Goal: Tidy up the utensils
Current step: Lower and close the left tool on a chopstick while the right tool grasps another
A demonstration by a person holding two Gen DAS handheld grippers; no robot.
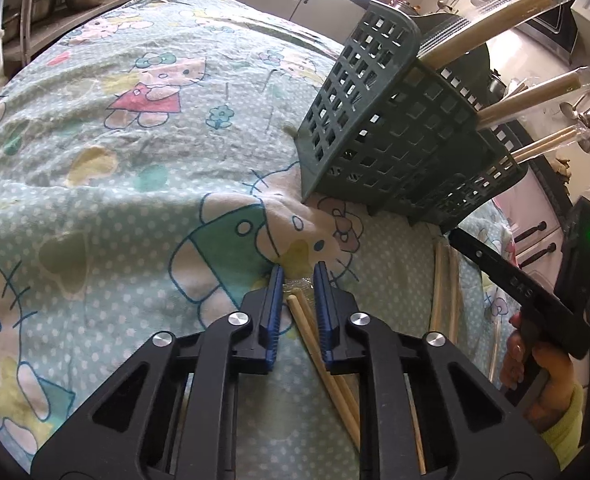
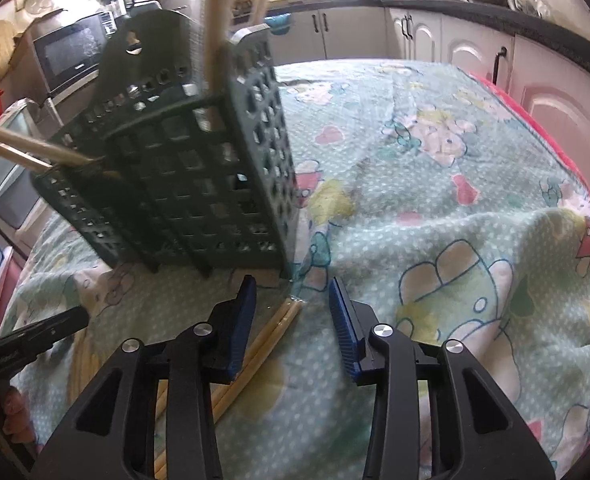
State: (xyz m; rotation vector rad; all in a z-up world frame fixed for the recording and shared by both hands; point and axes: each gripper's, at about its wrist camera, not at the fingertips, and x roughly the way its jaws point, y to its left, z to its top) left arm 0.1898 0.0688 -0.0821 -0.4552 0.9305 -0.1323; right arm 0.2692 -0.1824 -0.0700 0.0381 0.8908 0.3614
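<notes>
Chopsticks [image 1: 301,312] lie on the cloth [image 1: 115,140] that covers the bench, just in front of the caddy [image 1: 379,128], and a wrapped pair of them sits between the blue pads of the left tongs [image 1: 299,284]. Those pads stand close on either side of the pair, but the view does not settle whether they press it or only flank it, so their state cannot be told. The right tongs [image 2: 291,300] are spread wide over another pair [image 2: 283,316] on the cloth, touching nothing. More loose sticks [image 1: 445,288] lie beside, nearer the right hand [image 1: 535,364].

Several wooden handles [image 1: 491,20] already lean out of the caddy's compartments.

The likely next step is to lift a pair and drop it into the caddy. Risks from here: the clear wrapper looks slick, so a light pinch near the tip could let the pair swing or slide out on the lift. The cloth is rumpled and soft, so pads closing low may catch a fold and drag it, which could shift the caddy standing on it. The caddy's grid walls and the leaning handles could snag an incoming tip and tip the caddy over.
</notes>
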